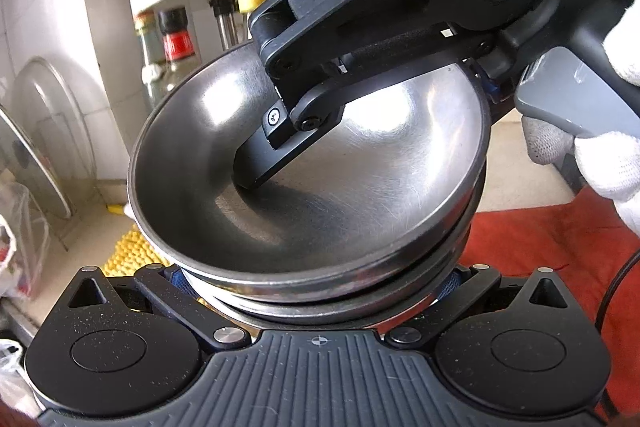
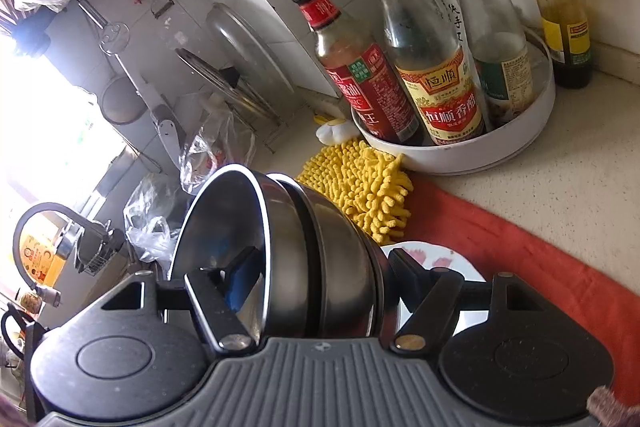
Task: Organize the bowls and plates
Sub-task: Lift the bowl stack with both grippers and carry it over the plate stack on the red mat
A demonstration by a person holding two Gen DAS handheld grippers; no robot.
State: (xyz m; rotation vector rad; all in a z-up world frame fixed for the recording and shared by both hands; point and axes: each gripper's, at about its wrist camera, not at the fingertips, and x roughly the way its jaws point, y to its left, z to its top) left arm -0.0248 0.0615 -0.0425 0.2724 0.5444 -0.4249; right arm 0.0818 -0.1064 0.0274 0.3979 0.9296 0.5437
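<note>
- Above the red mat's (image 2: 520, 251) edge, near the yellow cloth (image 2: 360, 187), hang nested steel bowls (image 1: 312, 163).
- They could slip and clatter down, since smooth steel slides between hard pads.
- Right gripper (image 2: 316, 279) clamps the bowls' wall, one finger inside.
- Left gripper (image 1: 316, 291) grips the near rim; bowls fill its view.

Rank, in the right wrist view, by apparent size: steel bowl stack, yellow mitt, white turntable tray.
1. Steel bowl stack, though it is closest to the camera, which inflates it.
2. White turntable tray with the bottles.
3. Yellow mitt, partly hidden behind the bowls.
</note>
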